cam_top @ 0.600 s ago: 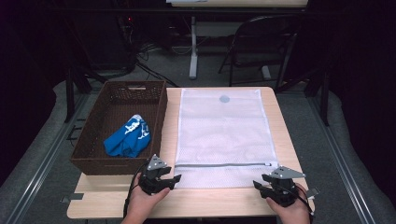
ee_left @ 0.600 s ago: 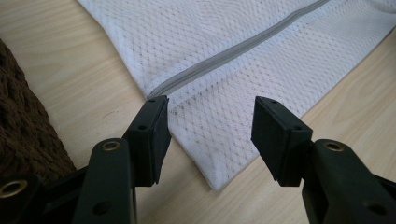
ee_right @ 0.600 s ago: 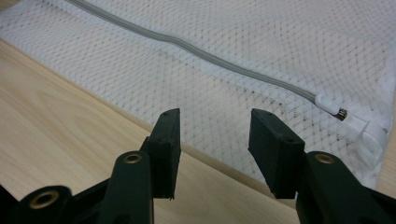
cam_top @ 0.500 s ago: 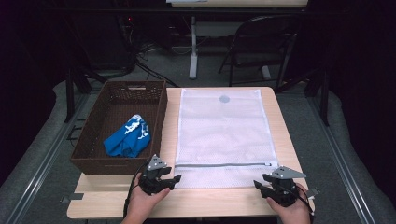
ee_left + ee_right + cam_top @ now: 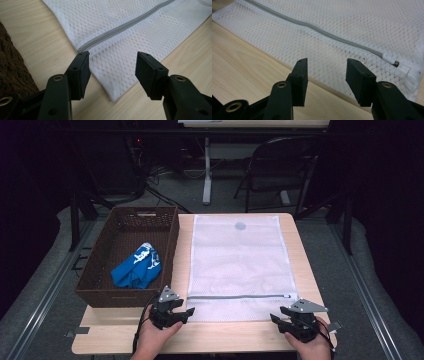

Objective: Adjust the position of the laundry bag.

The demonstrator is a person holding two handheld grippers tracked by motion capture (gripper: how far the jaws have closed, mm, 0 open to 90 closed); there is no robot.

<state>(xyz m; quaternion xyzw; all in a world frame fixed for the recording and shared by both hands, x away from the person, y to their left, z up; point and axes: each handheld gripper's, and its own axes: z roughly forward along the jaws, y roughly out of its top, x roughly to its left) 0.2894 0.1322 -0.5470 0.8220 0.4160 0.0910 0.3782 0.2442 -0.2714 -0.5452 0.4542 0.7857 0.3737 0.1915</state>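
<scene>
High view: a flat white mesh laundry bag with a grey zipper point(image 5: 235, 265) is seen lying on the pale wooden counter point(image 5: 235, 337), its near edge just ahead of both tongs. The left tongs point(image 5: 186, 312) are held at its near left corner, the right tongs point(image 5: 276, 319) at its near right corner. A brown woven basket point(image 5: 100, 270) holding a blue printed cloth point(image 5: 135, 270) is noted beyond the left tongs.

Left gripper view: the left tongs point(image 5: 112, 67) are released, jaws spread either side of the bag corner point(image 5: 112, 75).

Right gripper view: the right tongs point(image 5: 327, 72) are released, empty, over the bag's edge point(image 5: 332, 45); the white zipper pull point(image 5: 390, 60) lies just beyond, to the right.
</scene>
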